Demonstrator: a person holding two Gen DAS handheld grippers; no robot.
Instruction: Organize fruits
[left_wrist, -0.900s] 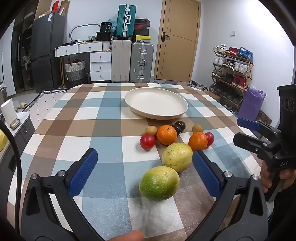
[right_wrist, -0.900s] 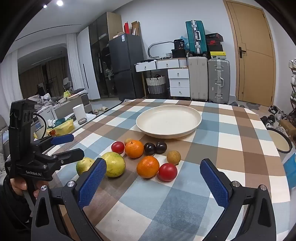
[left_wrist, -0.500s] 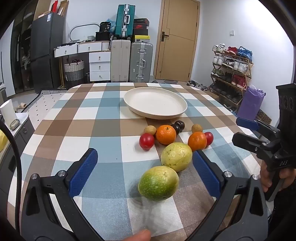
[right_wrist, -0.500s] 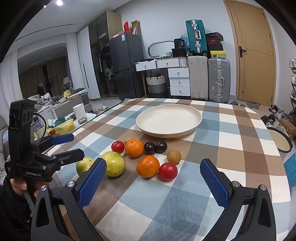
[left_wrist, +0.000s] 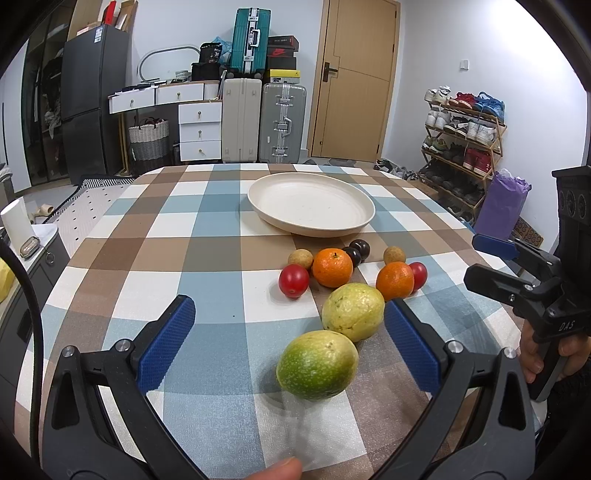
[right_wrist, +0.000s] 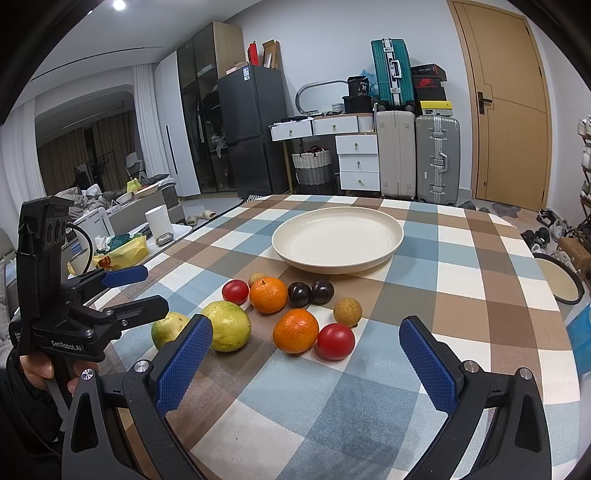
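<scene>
A cream plate (left_wrist: 311, 204) sits empty at the table's far middle; it also shows in the right wrist view (right_wrist: 338, 240). In front of it lie two oranges (left_wrist: 332, 267) (left_wrist: 395, 281), two red tomatoes (left_wrist: 293, 280), two dark plums (left_wrist: 359, 248), two small brown fruits (left_wrist: 300, 256), a yellow-green fruit (left_wrist: 352, 308) and a greener one (left_wrist: 317, 364). My left gripper (left_wrist: 291, 339) is open, its pads either side of the greener fruit, not touching it. My right gripper (right_wrist: 306, 363) is open and empty, just short of an orange (right_wrist: 295, 330) and tomato (right_wrist: 335, 341).
The checked tablecloth (left_wrist: 155, 236) covers the table. The table's right edge is close to my right gripper (left_wrist: 517, 273). Suitcases (left_wrist: 282, 122), drawers and a shoe rack (left_wrist: 461, 140) stand beyond the table. A side counter with a white cup (right_wrist: 159, 221) lies left.
Both views are almost unchanged. The left gripper has crept very slightly towards the greener fruit. No fruit has moved.
</scene>
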